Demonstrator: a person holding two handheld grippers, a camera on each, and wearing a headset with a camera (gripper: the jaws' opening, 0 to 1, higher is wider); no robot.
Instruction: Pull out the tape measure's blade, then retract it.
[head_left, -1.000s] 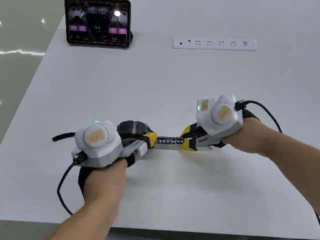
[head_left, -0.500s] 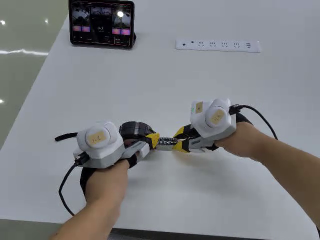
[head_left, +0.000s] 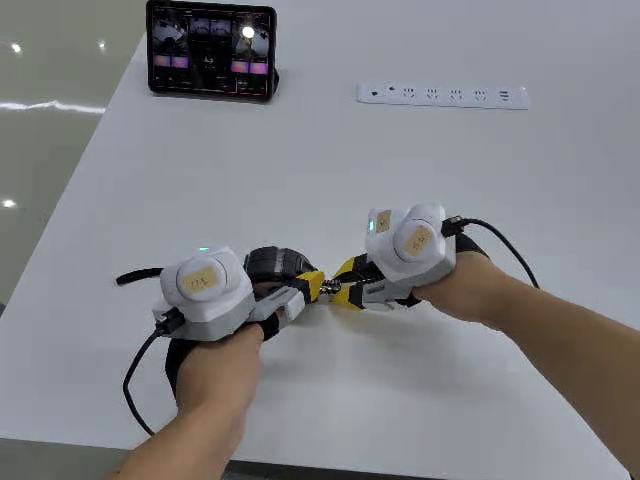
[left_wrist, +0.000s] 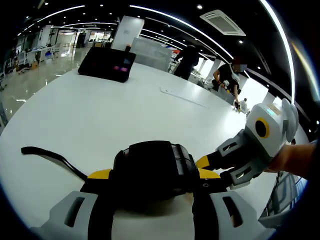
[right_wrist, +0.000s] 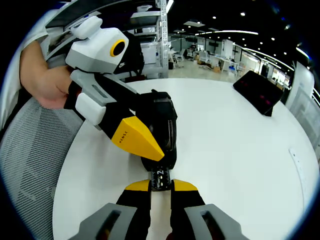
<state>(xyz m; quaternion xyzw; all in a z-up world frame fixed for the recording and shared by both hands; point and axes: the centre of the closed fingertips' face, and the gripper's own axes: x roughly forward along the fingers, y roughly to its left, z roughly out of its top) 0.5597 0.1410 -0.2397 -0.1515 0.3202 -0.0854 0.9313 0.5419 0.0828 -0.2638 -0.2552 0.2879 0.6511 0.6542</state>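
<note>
At the near left of the counter (head_left: 300, 170), the left tool (head_left: 290, 296) is clamped on the tape measure (head_left: 274, 266), with one jaw on each side of the black case. The case sits on the counter. A black strap (head_left: 135, 275) trails left from the case and lies flat. A short length of blade (head_left: 328, 288) runs right from the case to the right tool (head_left: 346, 287), whose yellow-tipped jaws are pinched on the blade's end. The two tools are near each other.

The head view takes in the far side of the counter: a tablet (head_left: 212, 50) with a lit screen stands at the far left, and a power strip (head_left: 442, 95) lies at the far right. It also shows a cable leaving each tool.

The left gripper view looks at the back of the case, which hides the blade. The right tool comes in from the right, just beside the case. People (left_wrist: 227, 80) stand well beyond the counter.

The right gripper view gives what the others do not: the blade's printed marks and a numeral 2 between its own jaw tips. It also shows one yellow tip of the left tool pressed against the side of the case, and a mesh chair back (right_wrist: 35, 155) at the counter's edge.
</note>
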